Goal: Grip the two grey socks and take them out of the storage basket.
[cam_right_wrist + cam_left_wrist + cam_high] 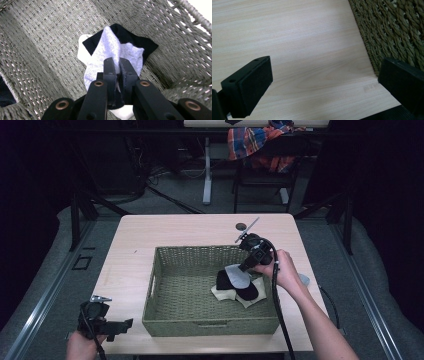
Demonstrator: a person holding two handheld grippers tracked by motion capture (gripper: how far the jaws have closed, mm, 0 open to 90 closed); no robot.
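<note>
The right gripper (118,63) pinches a grey sock (107,52) over the basket (165,315) (dark sock (135,40) beneath); the left gripper (324,82) gapes empty beside it

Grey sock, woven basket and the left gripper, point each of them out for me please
grey sock (110,47), right gripper view, on its pale cloth just above the shut jaws.
woven basket (210,325), high view, on its near wall.
left gripper (324,82), left gripper view, midway between its open jaws, over bare table.
</note>
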